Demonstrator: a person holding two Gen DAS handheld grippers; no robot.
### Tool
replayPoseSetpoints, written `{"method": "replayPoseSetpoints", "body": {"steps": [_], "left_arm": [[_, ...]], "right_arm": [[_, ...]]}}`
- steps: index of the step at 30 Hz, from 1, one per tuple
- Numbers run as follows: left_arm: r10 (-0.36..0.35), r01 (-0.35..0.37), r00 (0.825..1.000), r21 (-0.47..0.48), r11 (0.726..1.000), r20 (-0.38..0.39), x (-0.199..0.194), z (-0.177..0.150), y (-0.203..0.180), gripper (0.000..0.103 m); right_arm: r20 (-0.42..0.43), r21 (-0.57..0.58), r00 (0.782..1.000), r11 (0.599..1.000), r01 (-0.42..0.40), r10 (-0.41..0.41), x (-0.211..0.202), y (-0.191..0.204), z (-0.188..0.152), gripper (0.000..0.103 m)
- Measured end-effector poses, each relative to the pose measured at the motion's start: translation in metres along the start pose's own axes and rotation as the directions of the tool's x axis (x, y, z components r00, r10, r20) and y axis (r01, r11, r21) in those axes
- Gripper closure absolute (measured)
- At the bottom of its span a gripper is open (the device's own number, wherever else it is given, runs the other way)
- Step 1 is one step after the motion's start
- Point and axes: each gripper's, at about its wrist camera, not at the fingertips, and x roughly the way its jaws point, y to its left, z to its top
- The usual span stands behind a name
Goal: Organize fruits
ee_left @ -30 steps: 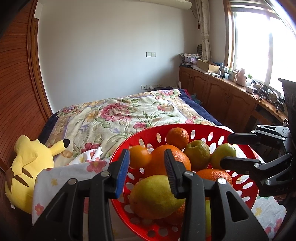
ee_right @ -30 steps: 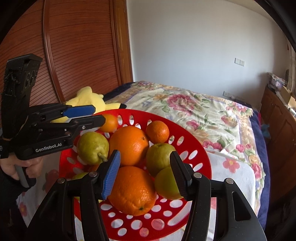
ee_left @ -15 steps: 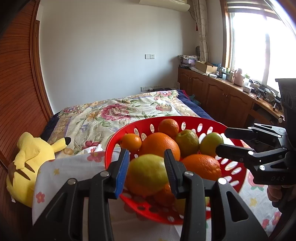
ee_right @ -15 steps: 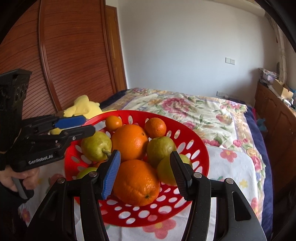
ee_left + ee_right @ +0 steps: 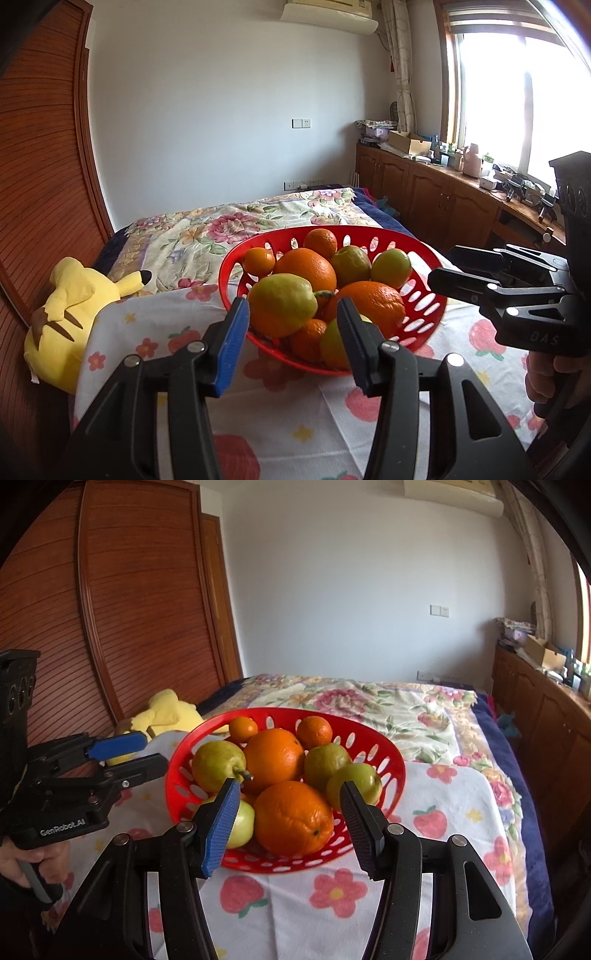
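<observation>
A red slotted basket (image 5: 369, 231) (image 5: 392, 771) sits on the flowered cloth, piled with oranges (image 5: 306, 267) (image 5: 293, 818), a pear (image 5: 282, 299) (image 5: 218, 760) and green apples (image 5: 354, 784). My left gripper (image 5: 291, 314) (image 5: 155, 751) hangs just short of the basket's near left rim. Its jaws are opening and nothing is between them. On the other side, my right gripper (image 5: 289, 788) (image 5: 441, 265) is level with the near right rim, its jaws opening a little, also with nothing between them. Neither gripper touches the basket or any fruit.
A yellow plush toy (image 5: 66, 314) (image 5: 166, 710) lies at the cloth's left edge against the wooden wardrobe doors (image 5: 129, 627). The floral bedspread (image 5: 221, 229) stretches behind the basket. Wooden cabinets (image 5: 443, 199) with clutter on top run under the window on the right.
Both grippers have drawn back from over the basket, which now lies beyond their fingertips. The left jaws have spread wider.
</observation>
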Motion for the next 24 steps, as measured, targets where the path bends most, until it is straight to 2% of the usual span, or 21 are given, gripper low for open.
{"method": "replayPoseSetpoints", "body": {"steps": [10,12,14,17,19,21,24], "left_arm": [[0.030,-0.031,0.999,0.009,0.999,0.043,-0.042,-0.009,-0.009,0.043],[0.033,-0.033,0.998,0.004,0.999,0.057,-0.049,-0.009,-0.010,0.032],[0.040,-0.040,0.996,0.001,0.999,0.078,-0.058,-0.010,-0.011,0.031],[0.055,-0.056,0.995,0.001,0.998,0.087,-0.067,-0.011,-0.012,0.021],[0.061,-0.061,0.994,-0.008,0.998,0.094,-0.073,-0.010,-0.012,0.019],[0.069,-0.067,0.992,-0.021,0.998,0.107,-0.079,-0.009,-0.010,0.008],[0.084,-0.081,0.987,-0.024,0.996,0.135,-0.090,-0.009,-0.009,0.006]], "right_arm": [[0.058,0.004,0.998,0.999,0.039,-0.039,-0.037,0.017,-0.011,0.039],[0.070,0.004,0.996,0.999,0.049,-0.049,-0.044,0.021,-0.012,0.036],[0.086,0.006,0.994,0.998,0.061,-0.061,-0.053,0.024,-0.013,0.033],[0.103,0.008,0.992,0.997,0.076,-0.076,-0.062,0.027,-0.014,0.028],[0.114,0.010,0.989,0.996,0.089,-0.090,-0.068,0.030,-0.014,0.025],[0.127,0.013,0.987,0.995,0.101,-0.102,-0.073,0.031,-0.014,0.021],[0.146,0.019,0.983,0.993,0.112,-0.114,-0.080,0.033,-0.015,0.015]]}}
